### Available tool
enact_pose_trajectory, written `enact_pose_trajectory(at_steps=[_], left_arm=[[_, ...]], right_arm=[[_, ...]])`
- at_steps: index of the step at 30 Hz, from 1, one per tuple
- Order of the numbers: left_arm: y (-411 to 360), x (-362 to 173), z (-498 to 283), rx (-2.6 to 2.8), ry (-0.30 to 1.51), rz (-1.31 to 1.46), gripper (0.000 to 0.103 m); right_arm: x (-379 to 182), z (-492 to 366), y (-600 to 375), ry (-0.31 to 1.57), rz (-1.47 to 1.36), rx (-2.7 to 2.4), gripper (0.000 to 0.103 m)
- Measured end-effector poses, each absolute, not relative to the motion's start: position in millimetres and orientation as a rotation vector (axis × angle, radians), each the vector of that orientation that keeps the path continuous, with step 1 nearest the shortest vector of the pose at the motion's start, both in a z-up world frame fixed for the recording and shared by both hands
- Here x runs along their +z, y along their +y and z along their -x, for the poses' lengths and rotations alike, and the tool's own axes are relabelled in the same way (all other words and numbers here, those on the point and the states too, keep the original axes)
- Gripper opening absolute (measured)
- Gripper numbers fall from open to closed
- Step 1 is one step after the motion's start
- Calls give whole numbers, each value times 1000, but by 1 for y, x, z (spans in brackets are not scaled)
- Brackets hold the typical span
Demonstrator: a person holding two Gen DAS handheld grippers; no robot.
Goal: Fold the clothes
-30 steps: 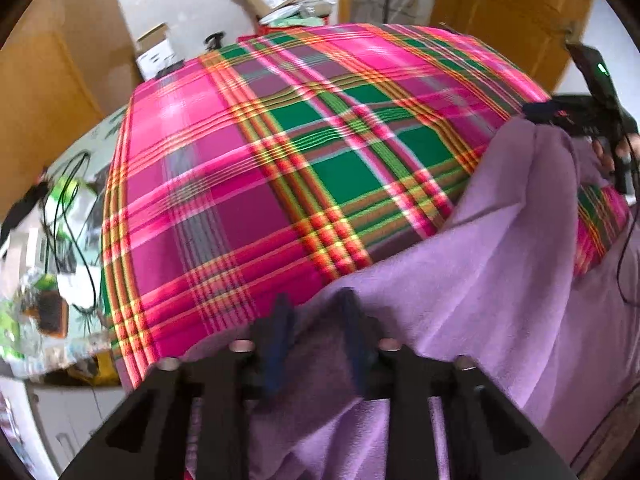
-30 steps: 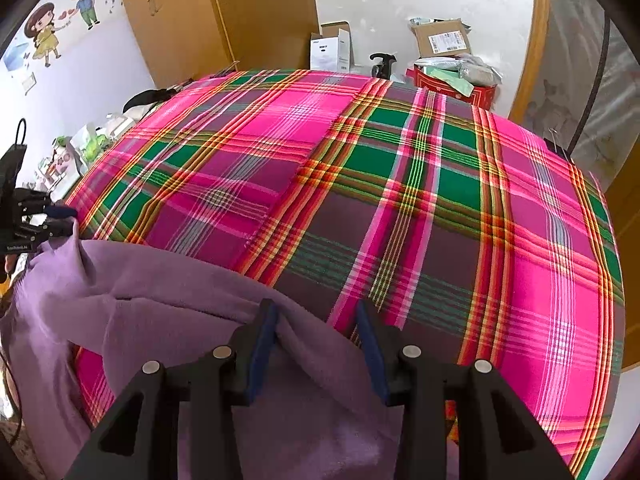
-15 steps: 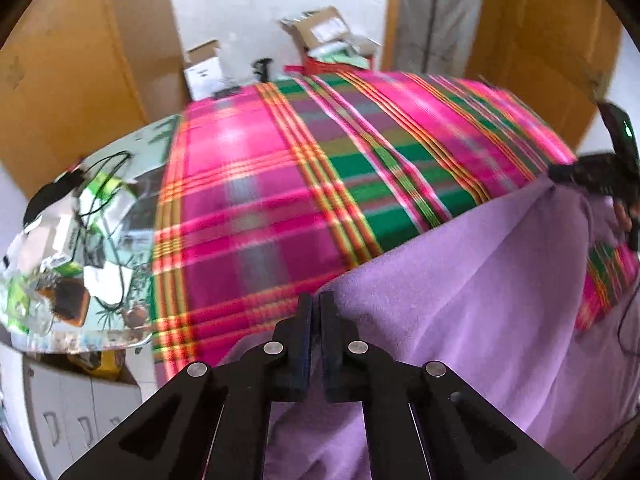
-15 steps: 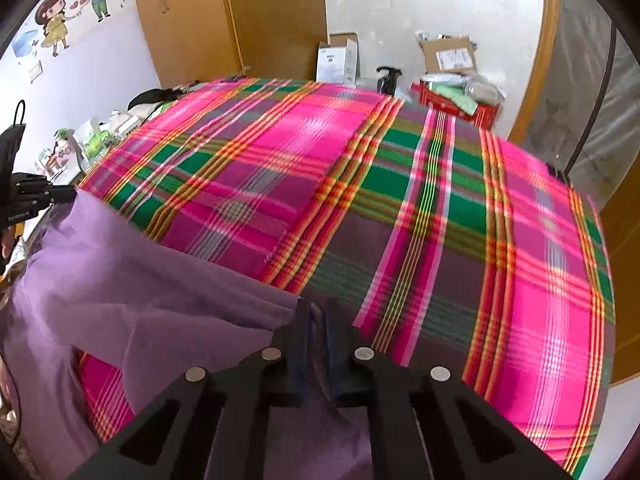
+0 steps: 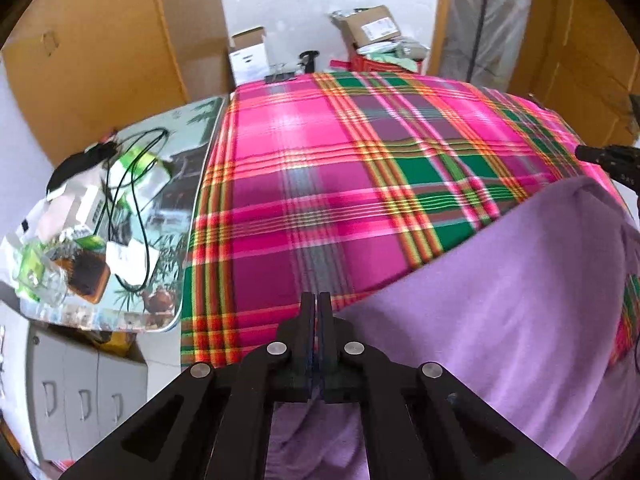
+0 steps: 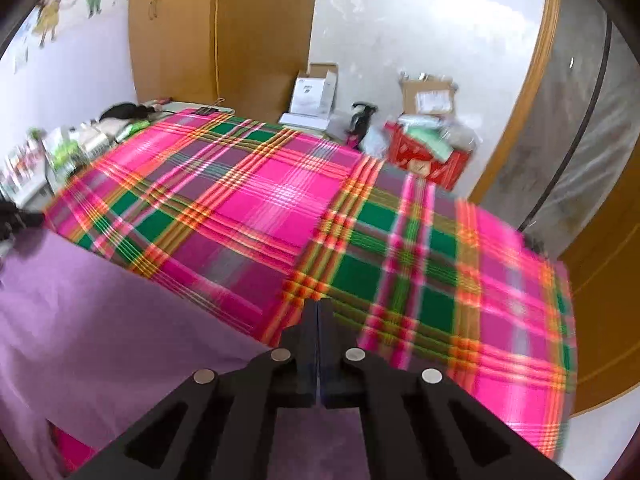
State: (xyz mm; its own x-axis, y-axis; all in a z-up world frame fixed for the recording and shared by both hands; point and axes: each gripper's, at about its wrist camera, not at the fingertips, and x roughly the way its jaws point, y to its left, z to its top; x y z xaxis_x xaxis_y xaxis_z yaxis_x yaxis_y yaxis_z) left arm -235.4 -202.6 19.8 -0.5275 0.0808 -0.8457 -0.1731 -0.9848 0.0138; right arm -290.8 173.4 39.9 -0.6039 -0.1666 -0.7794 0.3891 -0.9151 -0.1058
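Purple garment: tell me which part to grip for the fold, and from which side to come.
Grip the purple garment at the two ends of its far edge, the straight line lying across the plaid sheet, coming from the near side over the cloth. The left gripper and right gripper are shut on cloth at those ends, the edge taut between them.

Your left gripper [image 5: 319, 300] sits at the bottom middle of its view, tipped down, its two fingers squeezed tight together. Your right gripper [image 6: 319, 306] looks the same in its view, pinched closed too.
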Motion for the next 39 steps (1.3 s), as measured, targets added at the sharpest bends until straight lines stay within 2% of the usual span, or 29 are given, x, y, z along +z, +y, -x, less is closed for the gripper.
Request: enact_pose_trajectory(at_steps=[10,16,24,31,33,35,37,39], left_arm=[[-217,23,231,2644,-34,1462,1],[-201,44,208,2626,-57,1415,1],[-130,71,155,2460,-13,1275,2],[-56,54,120,2221,75,1290,3],[-51,44,118,2200,48,1326,3],[-53,37,117,2203,0,1348,3],[-58,31,119,2230,-44,1372,3],[-65,29,122,2260,-99,1381,3]], right_arm=[[40,259,183,323,-1216,-2506,1],[55,215,216,227,-1180,-2540,2],[51,150,237,182,-1224,-2526,9],[32,113,196,117,-1225,-2309,9],[27,109,175,102,-1212,-2242,10],[24,107,157,91,-1198,-2181,13],[20,107,135,65,-1187,-2109,25],[13,109,116,78,-1203,-2067,29]])
